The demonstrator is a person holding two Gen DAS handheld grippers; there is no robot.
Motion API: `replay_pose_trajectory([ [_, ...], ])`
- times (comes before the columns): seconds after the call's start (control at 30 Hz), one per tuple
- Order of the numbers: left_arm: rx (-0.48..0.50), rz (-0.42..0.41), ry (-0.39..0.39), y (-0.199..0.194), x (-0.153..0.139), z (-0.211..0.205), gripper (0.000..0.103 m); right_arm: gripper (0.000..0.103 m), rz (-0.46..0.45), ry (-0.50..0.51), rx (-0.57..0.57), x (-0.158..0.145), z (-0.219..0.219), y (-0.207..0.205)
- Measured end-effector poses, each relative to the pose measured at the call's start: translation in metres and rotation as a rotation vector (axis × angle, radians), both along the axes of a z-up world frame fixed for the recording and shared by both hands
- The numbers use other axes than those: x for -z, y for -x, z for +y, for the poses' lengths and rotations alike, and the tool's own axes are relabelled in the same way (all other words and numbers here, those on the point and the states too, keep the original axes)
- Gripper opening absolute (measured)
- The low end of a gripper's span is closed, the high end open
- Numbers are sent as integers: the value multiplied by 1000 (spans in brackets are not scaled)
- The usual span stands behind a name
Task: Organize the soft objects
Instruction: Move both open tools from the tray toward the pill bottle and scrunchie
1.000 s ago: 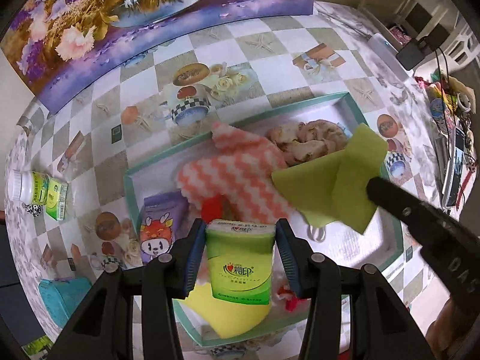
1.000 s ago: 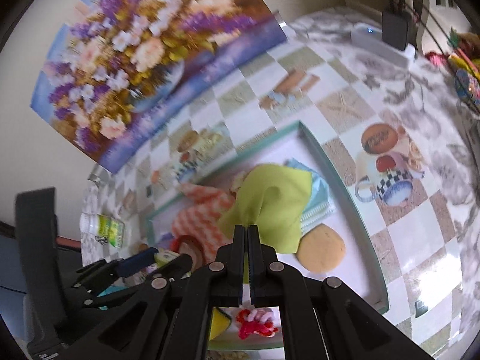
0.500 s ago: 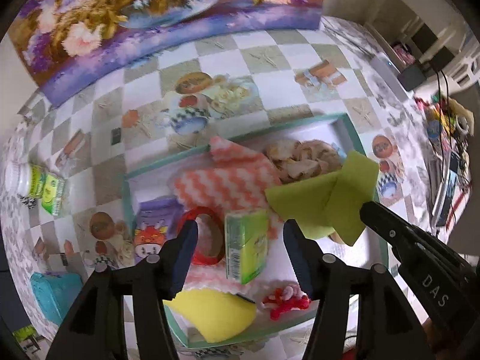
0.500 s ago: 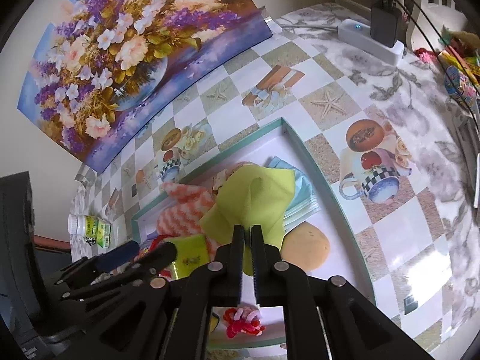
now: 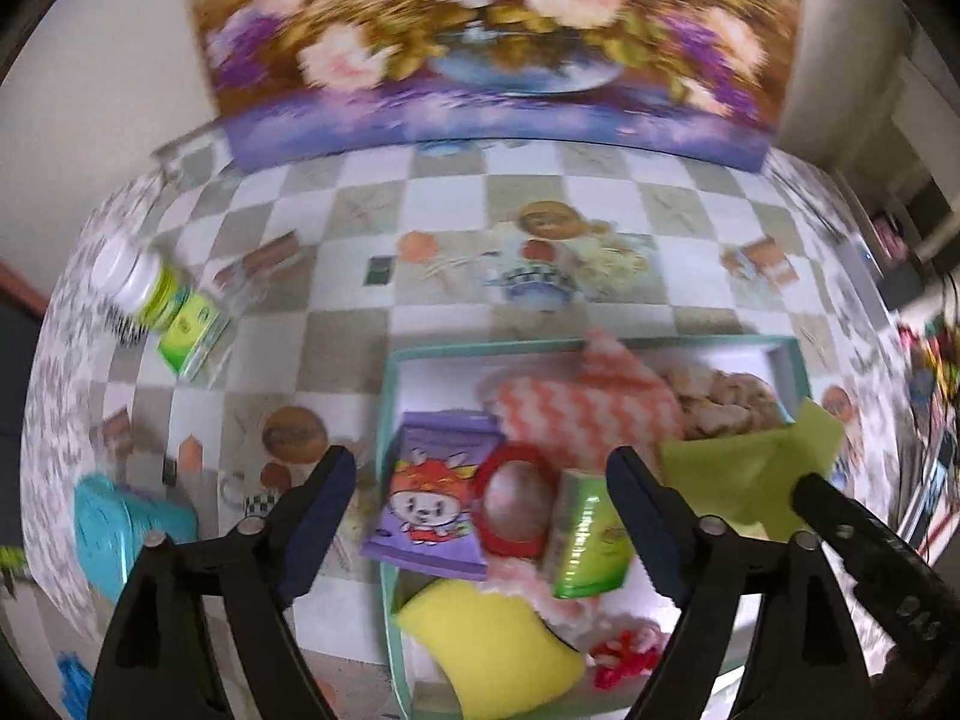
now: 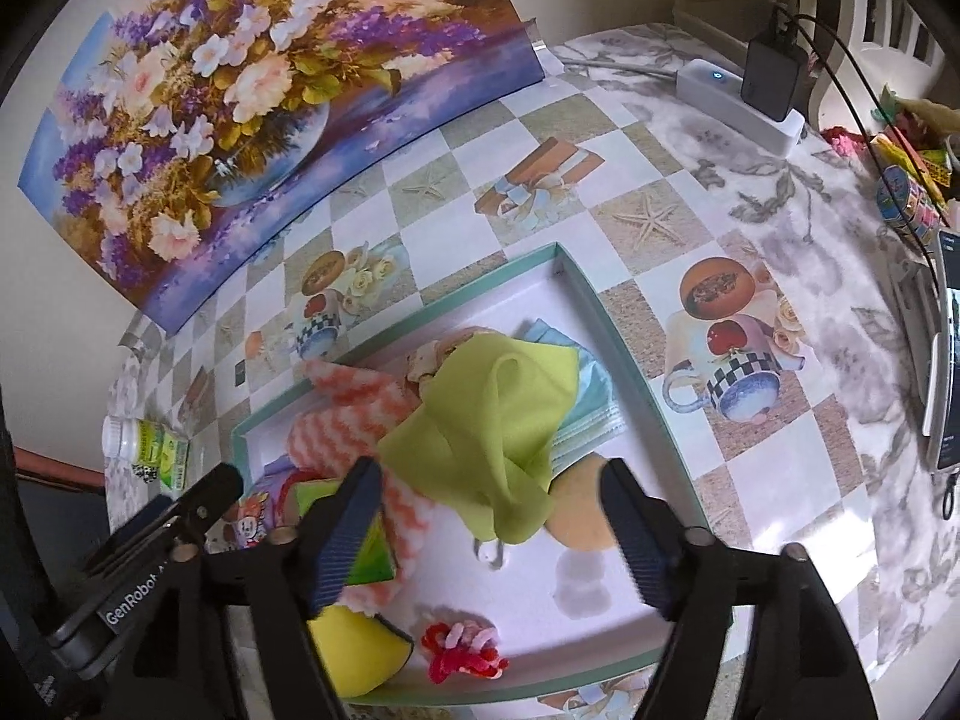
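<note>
A: Tray [image 6: 624, 354] first. Where does it sit?

B: On the checkered tablecloth [image 6: 654, 222], in front of the flower painting [image 6: 240, 78] that stands along the table's far edge. It is a shallow teal-rimmed tray with a white floor.

A: What lies in it?

B: The green cloth [image 6: 498, 420] lies heaped near the tray's far right corner, over a pale blue face mask [image 6: 591, 405] and partly over an orange-and-white zigzag cloth [image 6: 354, 414]. A round tan pad [image 6: 585, 522] rests just beside the cloth's near edge. A green tissue pack [image 5: 591, 540] stands tilted in the middle, touching a red ring [image 5: 516, 501], with a purple cartoon packet [image 5: 432, 495] at the tray's left edge. A yellow sponge [image 5: 492, 648] fills the near left corner, and a red-and-white knitted piece [image 6: 462, 651] lies by the near rim.

A: And the right gripper [image 6: 492, 534]?

B: Its jaws are opening, already wide. The green cloth's lower tip hangs between them, but neither pad presses on it.

A: The left gripper [image 5: 480, 516]?

B: Also opening and wide. It hovers over the tray's left edge. The purple packet, ring and tissue pack show between its fingers, untouched. The view is blurred.

A: Anything outside the tray?

B: A white-capped bottle [image 6: 129, 438] lies near the table's left edge, and a turquoise box [image 5: 120, 534] sits at the near left.
</note>
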State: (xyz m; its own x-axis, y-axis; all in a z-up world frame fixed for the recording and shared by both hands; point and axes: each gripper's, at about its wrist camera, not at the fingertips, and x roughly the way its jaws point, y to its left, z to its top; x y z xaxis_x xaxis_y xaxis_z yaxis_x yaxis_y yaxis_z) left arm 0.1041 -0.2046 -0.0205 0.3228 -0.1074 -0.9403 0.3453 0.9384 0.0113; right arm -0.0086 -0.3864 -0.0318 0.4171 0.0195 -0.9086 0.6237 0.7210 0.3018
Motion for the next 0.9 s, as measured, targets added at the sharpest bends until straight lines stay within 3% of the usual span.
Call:
replay_pose_trajectory([
  [0.1, -42, 1, 6, -1, 11, 14, 88, 103, 10, 29, 2, 0, 1, -1],
  [0.27, -90, -4, 16, -3, 26, 32, 88, 103, 28, 58, 6, 1, 2, -4],
  [0.47, -90, 63, 15, -11, 43, 47, 88, 103, 58, 96, -19, 0, 15, -12],
  [0.9, -111, 38, 69, -29, 20, 81, 88, 103, 48, 158, -104, -17, 55, -34],
])
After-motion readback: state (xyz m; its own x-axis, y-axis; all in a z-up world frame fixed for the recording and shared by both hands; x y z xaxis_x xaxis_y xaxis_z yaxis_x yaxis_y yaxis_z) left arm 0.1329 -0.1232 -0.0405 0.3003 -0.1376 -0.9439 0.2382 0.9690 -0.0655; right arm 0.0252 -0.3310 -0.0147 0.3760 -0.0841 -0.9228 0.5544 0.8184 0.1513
